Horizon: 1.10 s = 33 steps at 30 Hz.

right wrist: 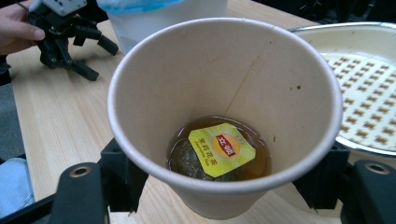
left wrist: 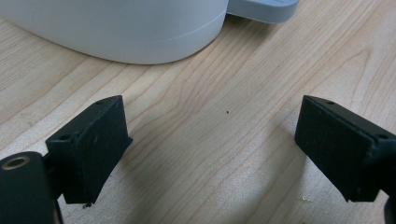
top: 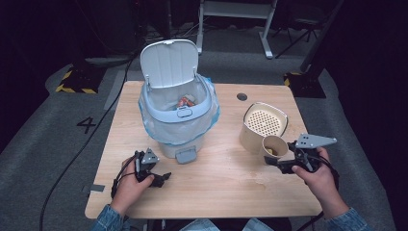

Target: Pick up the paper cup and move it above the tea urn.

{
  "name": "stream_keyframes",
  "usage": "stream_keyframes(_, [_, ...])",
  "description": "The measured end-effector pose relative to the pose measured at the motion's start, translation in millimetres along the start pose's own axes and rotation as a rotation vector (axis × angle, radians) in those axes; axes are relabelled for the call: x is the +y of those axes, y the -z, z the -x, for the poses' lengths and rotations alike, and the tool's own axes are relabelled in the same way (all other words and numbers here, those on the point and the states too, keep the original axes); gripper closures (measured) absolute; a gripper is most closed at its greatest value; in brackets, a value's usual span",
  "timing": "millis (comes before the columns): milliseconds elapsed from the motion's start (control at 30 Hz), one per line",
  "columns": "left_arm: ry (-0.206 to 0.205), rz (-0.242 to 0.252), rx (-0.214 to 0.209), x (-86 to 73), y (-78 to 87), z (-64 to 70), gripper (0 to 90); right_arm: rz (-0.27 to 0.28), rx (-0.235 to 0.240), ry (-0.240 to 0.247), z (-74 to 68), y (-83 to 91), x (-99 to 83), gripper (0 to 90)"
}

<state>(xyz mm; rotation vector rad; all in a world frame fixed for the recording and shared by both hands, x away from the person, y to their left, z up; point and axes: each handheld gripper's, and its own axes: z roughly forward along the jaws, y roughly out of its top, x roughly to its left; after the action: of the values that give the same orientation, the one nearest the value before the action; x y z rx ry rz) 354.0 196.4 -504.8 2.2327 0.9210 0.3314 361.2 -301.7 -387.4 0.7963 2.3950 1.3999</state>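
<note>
Item: paper cup (right wrist: pixel 224 116), tea and tea bag (right wrist: pixel 219 151) inside, clamped in my right tongs (top: pixel 275 161) beside the strainer container (top: pixel 263 122). Left tongs (left wrist: pixel 210 149) wide, empty, over the tabletop (top: pixel 216 178) near the bin (top: pixel 178 108). Risk: tilting or squeezing spills tea.

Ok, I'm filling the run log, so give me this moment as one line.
right gripper: shut on tan paper cup holding tea and teabag | left gripper: open, over wooden table | white lidded bin: open
</note>
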Motion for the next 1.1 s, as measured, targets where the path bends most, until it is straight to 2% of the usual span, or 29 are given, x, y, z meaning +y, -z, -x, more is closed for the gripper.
stream_keyframes(333, [0.0,0.0,0.001,-0.1,0.1,0.1,10.1,0.013,-0.028,-0.006,15.7,10.3,21.4,30.0])
stream_keyframes(567, [0.0,0.0,0.0,-0.1,0.1,0.1,10.1,0.035,-0.067,-0.006,33.0,13.5,43.1,30.0])
stream_keyframes(767, [0.001,0.0,-0.002,0.0,0.1,-0.3,10.0,0.04,-0.09,-0.012,45.4,11.0,50.4,30.0])
stream_keyframes(1100, [-0.004,-0.002,0.001,-0.5,0.6,-0.2,10.1,0.038,-0.163,-0.025,74.4,8.2,59.6,30.0])
